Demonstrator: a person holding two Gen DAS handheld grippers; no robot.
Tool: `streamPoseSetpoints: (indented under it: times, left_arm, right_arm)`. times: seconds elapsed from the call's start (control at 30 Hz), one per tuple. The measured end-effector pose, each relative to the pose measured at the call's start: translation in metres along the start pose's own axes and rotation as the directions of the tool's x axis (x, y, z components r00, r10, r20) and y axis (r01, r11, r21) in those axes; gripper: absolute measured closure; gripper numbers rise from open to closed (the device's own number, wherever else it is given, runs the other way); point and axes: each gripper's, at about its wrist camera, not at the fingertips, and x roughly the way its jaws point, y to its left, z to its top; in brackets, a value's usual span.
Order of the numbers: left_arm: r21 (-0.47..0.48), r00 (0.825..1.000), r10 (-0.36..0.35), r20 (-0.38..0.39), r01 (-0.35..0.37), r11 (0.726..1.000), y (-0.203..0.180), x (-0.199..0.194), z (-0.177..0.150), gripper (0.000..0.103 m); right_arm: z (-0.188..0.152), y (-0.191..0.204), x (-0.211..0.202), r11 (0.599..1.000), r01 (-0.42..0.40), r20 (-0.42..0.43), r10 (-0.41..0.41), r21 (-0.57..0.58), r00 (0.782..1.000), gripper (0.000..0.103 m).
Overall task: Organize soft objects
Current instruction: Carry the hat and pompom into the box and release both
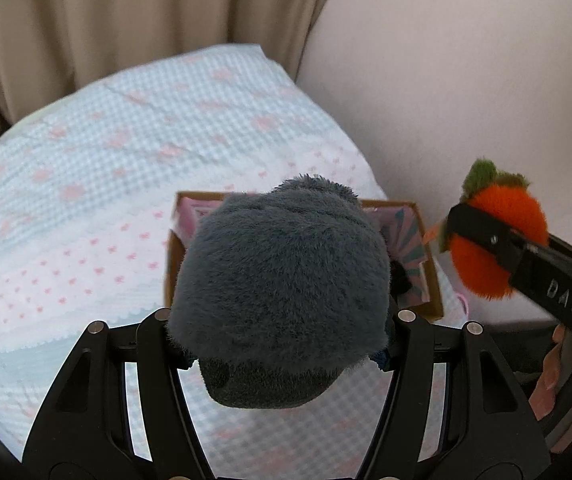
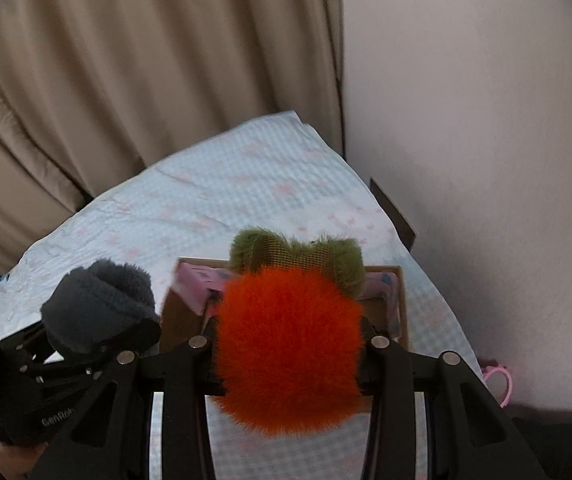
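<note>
Both tongs are loaded as we watch: our left gripper (image 1: pixel 282 320) clamps the grey plush (image 1: pixel 282 280) over the cardboard box (image 1: pixel 431 280) on the bed (image 1: pixel 86 160), while our right gripper (image 2: pixel 289 344) squeezes the orange plush (image 2: pixel 289 344) just beside it.

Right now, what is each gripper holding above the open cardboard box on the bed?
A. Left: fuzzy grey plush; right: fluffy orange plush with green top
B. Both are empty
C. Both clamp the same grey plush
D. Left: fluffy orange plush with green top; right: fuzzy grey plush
A: the left gripper is shut on the fuzzy grey plush, and the right gripper is shut on the fluffy orange plush with green top, both near the open cardboard box.
</note>
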Motion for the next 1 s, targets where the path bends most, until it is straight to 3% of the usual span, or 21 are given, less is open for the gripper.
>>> streamPoseSetpoints:
  times: [0.2, 0.37, 0.57, 0.67, 0.7, 0.73, 0.77, 0.83, 0.87, 0.93, 1.0]
  left_arm:
    - [-0.021, 0.992, 0.021, -0.123, -0.024, 0.999, 0.006, 0.061, -0.009, 0.044]
    - [0.013, 0.975, 0.035, -0.219, -0.033, 0.999, 0.008, 0.096, -0.019, 0.044]
    - [0.057, 0.966, 0.058, -0.253, -0.045, 0.997, -0.001, 0.113, -0.018, 0.044]
    - [0.087, 0.963, 0.077, -0.260, -0.057, 0.995, -0.007, 0.117, -0.014, 0.033]
    - [0.095, 0.962, 0.086, -0.261, -0.063, 0.993, -0.008, 0.117, -0.012, 0.023]
    - [0.107, 0.961, 0.098, -0.257, -0.073, 0.992, -0.009, 0.118, -0.012, 0.011]
    - [0.119, 0.961, 0.112, -0.253, -0.084, 0.989, -0.011, 0.117, -0.011, 0.004]
    - [0.141, 0.963, 0.129, -0.238, -0.097, 0.985, -0.014, 0.115, -0.010, 0.000]
    - [0.143, 0.963, 0.123, -0.238, -0.090, 0.986, -0.014, 0.115, -0.010, 0.000]
    - [0.134, 0.965, 0.100, -0.241, -0.069, 0.989, -0.014, 0.113, -0.010, 0.000]
    - [0.129, 0.967, 0.101, -0.236, -0.072, 0.989, -0.014, 0.110, -0.010, 0.000]
  right_arm:
    - [0.010, -0.034, 0.051, 0.994, -0.015, -0.099, 0.026, 0.108, 0.995, 0.066]
    - [0.007, -0.046, 0.092, 0.981, -0.021, -0.211, 0.063, 0.194, 0.976, 0.066]
    - [0.001, -0.053, 0.123, 0.969, -0.029, -0.280, 0.099, 0.246, 0.955, 0.066]
    - [0.002, -0.055, 0.134, 0.968, -0.031, -0.296, 0.107, 0.250, 0.949, 0.063]
    - [0.003, -0.056, 0.138, 0.967, -0.038, -0.302, 0.116, 0.253, 0.946, 0.062]
    - [0.005, -0.055, 0.142, 0.966, -0.041, -0.308, 0.121, 0.254, 0.944, 0.059]
    - [0.006, -0.056, 0.144, 0.966, -0.045, -0.315, 0.127, 0.255, 0.940, 0.049]
    - [0.008, -0.057, 0.146, 0.964, -0.053, -0.313, 0.135, 0.259, 0.940, 0.027]
    - [0.009, -0.057, 0.146, 0.965, -0.051, -0.310, 0.133, 0.258, 0.941, 0.009]
    - [0.009, -0.058, 0.145, 0.968, -0.037, -0.308, 0.115, 0.248, 0.944, 0.002]
    - [0.008, -0.060, 0.142, 0.969, -0.026, -0.299, 0.101, 0.245, 0.949, 0.001]
